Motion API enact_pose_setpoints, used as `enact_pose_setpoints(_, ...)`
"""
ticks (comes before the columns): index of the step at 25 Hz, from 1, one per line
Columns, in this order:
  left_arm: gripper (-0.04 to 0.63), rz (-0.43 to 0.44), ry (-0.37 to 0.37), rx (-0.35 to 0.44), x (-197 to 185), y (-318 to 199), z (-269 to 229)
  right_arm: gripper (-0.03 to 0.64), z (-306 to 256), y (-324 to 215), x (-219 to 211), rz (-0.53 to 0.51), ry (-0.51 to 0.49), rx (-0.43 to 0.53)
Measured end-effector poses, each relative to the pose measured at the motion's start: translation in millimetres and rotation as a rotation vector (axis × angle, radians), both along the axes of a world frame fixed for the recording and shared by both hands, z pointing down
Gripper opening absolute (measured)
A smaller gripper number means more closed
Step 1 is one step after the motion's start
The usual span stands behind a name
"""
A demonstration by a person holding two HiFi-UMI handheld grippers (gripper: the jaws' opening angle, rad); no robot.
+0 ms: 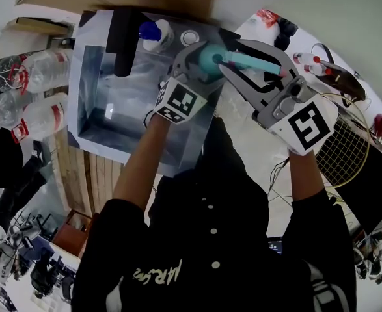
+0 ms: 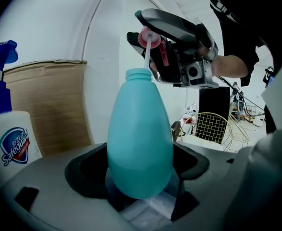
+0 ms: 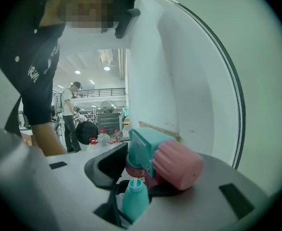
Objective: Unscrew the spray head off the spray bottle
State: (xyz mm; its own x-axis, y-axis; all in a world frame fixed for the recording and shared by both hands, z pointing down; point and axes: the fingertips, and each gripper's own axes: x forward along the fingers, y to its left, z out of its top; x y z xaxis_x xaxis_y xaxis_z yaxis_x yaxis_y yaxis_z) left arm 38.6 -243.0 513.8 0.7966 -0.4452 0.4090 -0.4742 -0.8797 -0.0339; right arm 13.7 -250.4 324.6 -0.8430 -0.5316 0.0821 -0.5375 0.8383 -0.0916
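In the left gripper view a teal spray bottle (image 2: pixel 140 138) stands upright, and my left gripper (image 2: pixel 141 179) is shut on its lower body. Its threaded neck (image 2: pixel 138 74) is bare and open. Just above it my right gripper (image 2: pixel 153 40) holds the spray head, whose thin dip tube (image 2: pixel 147 57) still reaches down into the neck. The right gripper view shows the spray head (image 3: pixel 172 165), a pink collar on a teal body, clamped in my right gripper (image 3: pixel 141 177), with the bottle (image 3: pixel 135 198) below it. In the head view both grippers meet over the sink, left gripper (image 1: pixel 200 64) and right gripper (image 1: pixel 246 62).
A metal sink (image 1: pixel 99 90) with a black faucet (image 1: pixel 122 38) lies under the hands. A white Safeguard pump bottle (image 2: pixel 8 138) stands at the left beside a cardboard box (image 2: pixel 49 105). Clear plastic bottles (image 1: pixel 41 116) lie left of the sink. A wire basket (image 1: pixel 347 151) sits at the right.
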Motion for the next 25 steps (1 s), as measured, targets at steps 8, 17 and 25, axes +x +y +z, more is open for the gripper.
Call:
enact_pose_setpoints(8,0.397,0.005,-0.031,-0.004,1,2,1,0.161,-50,9,21,0.033,-0.083,0.004)
enact_pose_setpoints(17,0.397,0.008,-0.052,-0.008,1,4,3,0.161,-78,16,43,0.078,-0.1,0.047)
enact_pose_setpoints(25,0.399,0.0,-0.054,0.002,-7,7,-4,0.161,-87,16,55,0.125,-0.135,0.042)
